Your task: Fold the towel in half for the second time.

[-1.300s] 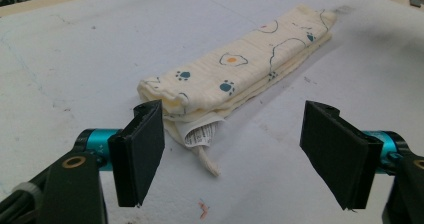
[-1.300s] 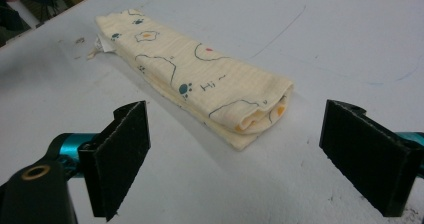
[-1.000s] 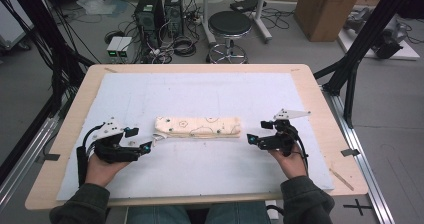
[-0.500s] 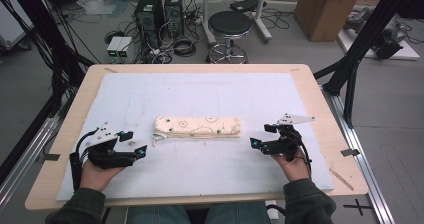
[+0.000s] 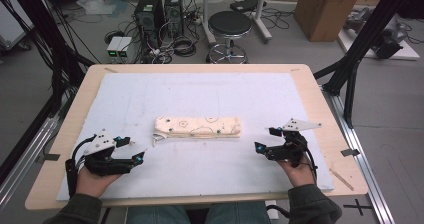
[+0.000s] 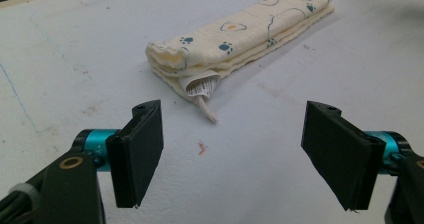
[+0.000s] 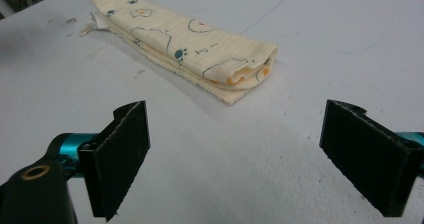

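The folded cloth lay mid-mat, cream with paw prints and outline drawings (a white label poked from one end); the left gripper and right gripper flanked it, apart from it, jaws wide and empty.

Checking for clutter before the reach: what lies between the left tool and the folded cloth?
Bare white mat with one small reddish speck, as the left gripper view shows, between the open left tool and the folded cloth.
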### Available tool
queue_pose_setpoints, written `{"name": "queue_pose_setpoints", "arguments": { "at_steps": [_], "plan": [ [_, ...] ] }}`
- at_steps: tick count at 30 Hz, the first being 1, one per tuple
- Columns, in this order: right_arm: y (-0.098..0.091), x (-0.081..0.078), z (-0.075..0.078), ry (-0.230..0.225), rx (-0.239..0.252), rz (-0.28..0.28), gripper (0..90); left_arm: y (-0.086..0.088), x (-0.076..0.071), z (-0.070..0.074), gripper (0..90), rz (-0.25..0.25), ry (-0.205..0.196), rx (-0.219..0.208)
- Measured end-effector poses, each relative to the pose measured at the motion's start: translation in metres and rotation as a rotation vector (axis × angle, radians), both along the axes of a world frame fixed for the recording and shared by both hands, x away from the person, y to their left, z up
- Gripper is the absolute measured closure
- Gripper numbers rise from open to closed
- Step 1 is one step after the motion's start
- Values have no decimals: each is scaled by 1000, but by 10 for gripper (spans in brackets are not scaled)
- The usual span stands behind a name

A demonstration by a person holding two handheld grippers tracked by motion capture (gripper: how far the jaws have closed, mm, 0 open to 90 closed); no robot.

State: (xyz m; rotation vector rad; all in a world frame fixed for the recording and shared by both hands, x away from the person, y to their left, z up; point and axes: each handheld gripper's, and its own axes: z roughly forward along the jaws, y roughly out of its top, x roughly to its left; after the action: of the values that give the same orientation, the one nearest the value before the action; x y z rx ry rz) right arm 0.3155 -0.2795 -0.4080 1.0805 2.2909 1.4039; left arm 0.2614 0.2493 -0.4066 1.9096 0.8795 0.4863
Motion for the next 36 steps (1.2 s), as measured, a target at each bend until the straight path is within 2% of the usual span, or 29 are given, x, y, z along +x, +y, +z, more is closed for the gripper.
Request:
{"name": "queue_pose_setpoints", "arguments": {
  "at_steps": [6, 21, 36],
  "plan": [
    [-6, -9, -1, -13, -6, -8, 118, 0, -4, -1, 253, 4, 1, 4],
    [-14, -23, -9, 15, -20, -20, 119, 3, -9, -2, 253, 0, -4, 8],
    [-14, -23, -14, 19, -28, -18, 118, 0, -8, -6, 253, -10, -1, 17]
  ]
}}
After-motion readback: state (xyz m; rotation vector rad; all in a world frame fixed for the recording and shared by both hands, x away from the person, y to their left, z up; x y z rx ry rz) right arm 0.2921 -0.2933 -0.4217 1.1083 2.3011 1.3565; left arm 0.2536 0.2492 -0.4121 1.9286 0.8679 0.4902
